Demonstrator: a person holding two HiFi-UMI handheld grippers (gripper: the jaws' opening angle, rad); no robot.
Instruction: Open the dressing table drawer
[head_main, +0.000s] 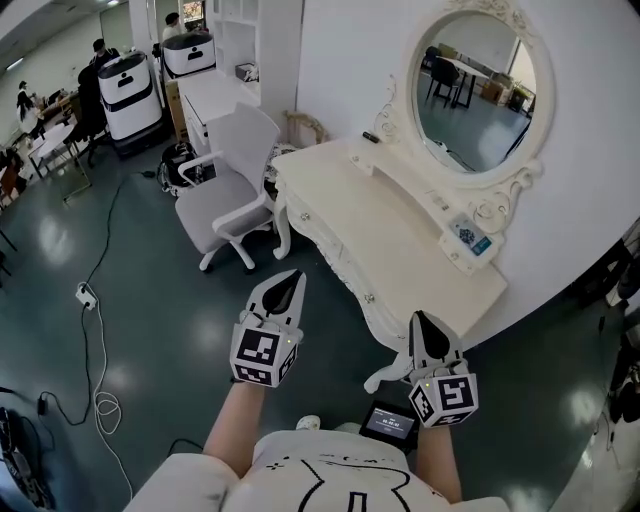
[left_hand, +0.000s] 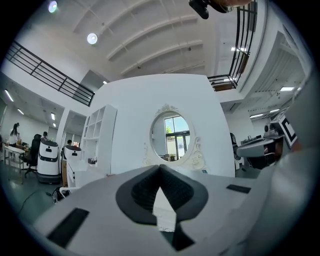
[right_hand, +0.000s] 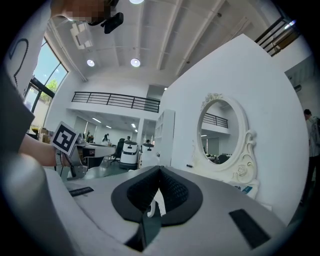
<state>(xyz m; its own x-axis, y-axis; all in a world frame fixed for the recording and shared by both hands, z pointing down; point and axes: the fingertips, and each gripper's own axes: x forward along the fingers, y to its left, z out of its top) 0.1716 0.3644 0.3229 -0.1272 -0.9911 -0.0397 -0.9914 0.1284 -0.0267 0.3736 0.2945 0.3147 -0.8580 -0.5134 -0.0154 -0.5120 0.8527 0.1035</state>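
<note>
Far left: a white office chair (head_main: 228, 195) stands near the table's left end, clear of my line in.

Left gripper (head_main: 287, 285) hangs level over bare floor, short of the table front. Its jaws are pressed together with nothing between them. Its own view agrees: the pads meet at the tip, with the table and mirror ahead beyond them.

Dressing table (head_main: 420, 250) runs on a diagonal from upper left to lower right, backed against the white wall. The drawer (head_main: 335, 255) sits in the carved front apron just under the top, and looks flush shut as far as I can judge. It is cream-white with a scalloped lower edge and a small knob (head_main: 369, 298) on the face. A second knob seems to sit farther left. The knob is tiny and barely stands out from the front.

Right gripper (head_main: 428, 328) is just beside the table's near corner, above the curved leg, its jaws likewise closed and empty.

My read of the step: approach, nothing touched yet. To do it well, I spread one gripper's jaws before arriving, come in level and square to the apron, and clamp the knob. Then I draw straight out along the drawer's run, not sideways.

Far right: an oval mirror (head_main: 475, 90) in an ornate frame, to be kept clear of.
</note>
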